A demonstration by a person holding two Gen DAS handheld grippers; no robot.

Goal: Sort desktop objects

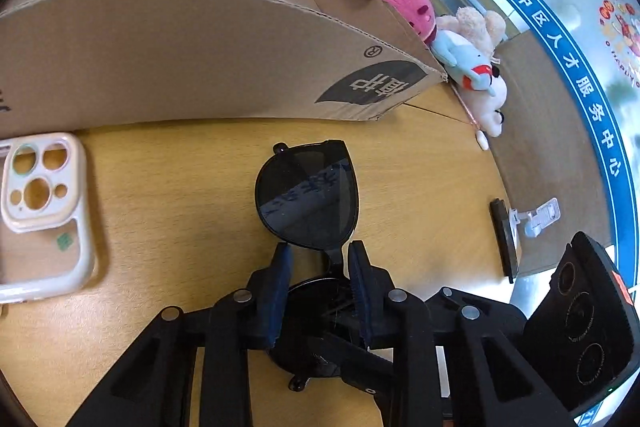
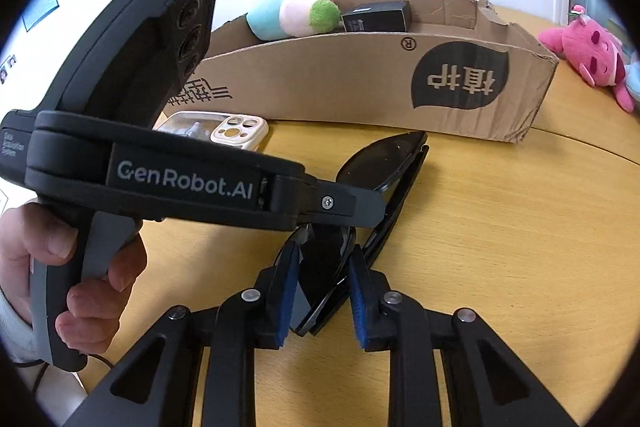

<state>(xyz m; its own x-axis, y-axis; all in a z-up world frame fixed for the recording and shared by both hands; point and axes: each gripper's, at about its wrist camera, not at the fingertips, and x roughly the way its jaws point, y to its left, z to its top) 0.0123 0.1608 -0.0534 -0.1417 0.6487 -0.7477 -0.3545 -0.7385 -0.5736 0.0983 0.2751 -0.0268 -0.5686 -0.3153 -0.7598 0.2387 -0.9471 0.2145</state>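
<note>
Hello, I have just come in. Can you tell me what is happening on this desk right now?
A person is holding one handheld claw in each hand, and both are on the same black sunglasses over the wooden desk. The left claw grips them at the bridge; the right claw has one lens between its fingers. Behind them, a cardboard box already holds a plush toy and a small black box. A phone case lies on the desk.

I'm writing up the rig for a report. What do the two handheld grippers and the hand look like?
Both grippers are black plastic with silver pivot rivets and blue-padded fingers: left gripper, right gripper. The left one has a grey pistol handle, white "GenRobot.AI" lettering, three round lenses and a thin black cable. The bare hand shows a white cuff.
</note>
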